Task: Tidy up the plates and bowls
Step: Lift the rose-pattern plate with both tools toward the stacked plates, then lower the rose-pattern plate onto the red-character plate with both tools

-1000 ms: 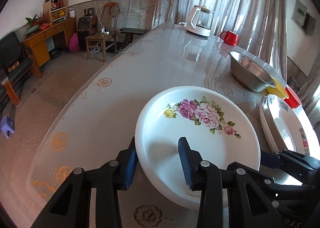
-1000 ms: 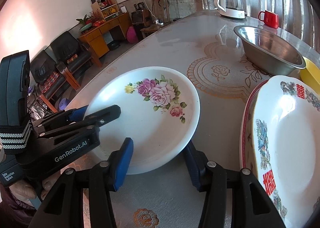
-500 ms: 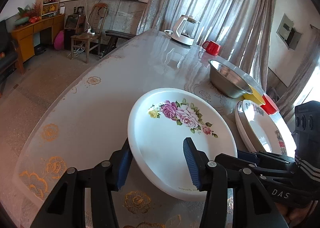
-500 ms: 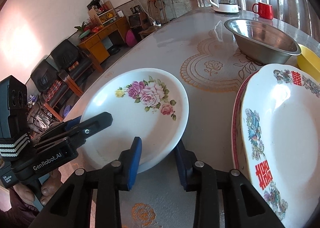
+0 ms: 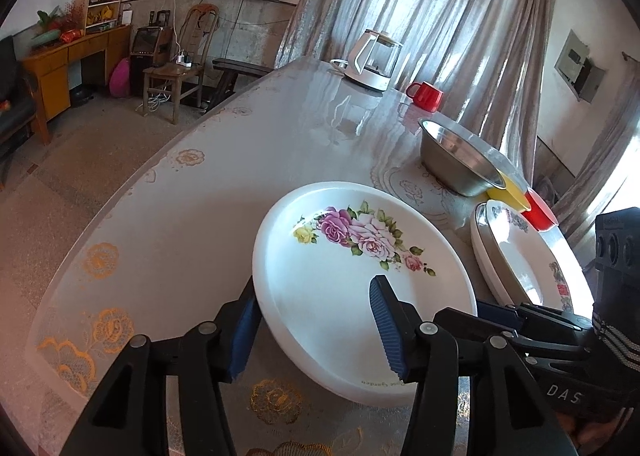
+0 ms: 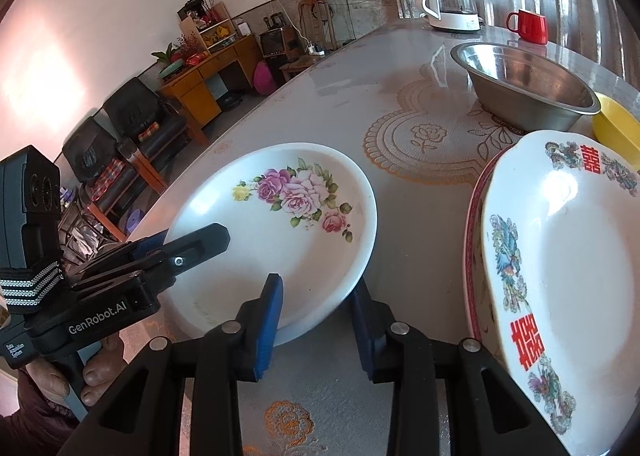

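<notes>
- The rose plate (image 5: 360, 296) sits on the desk (image 5: 248, 160) near its front edge, tilted, with its near-right rim raised off the cloth.
- The left hand-held gripper (image 5: 312, 320) straddles the plate's near-left rim: one blue pad stands outside the rim, the other over the plate's inside. Its jaws have just been opening, and the pads stand apart with the rim between them, not pressing on it.
- The right hand-held gripper (image 6: 316, 320) is clamped on the plate's near-right rim (image 6: 344, 288); one pad lies on the upper face, the other is under the edge.
- A person's fingers (image 6: 96, 380) wrap the left gripper's handle in the right wrist view.
- Just to the right, a stack of patterned plates (image 6: 560, 276) with red characters rests on the desk, apart from the rose plate.
- Behind the stack stand a steel bowl (image 6: 524, 92), a yellow bowl (image 6: 616, 128) and a red bowl (image 5: 540, 212).
- At the far end are a kettle (image 5: 372, 60) and a red mug (image 5: 426, 96).
</notes>
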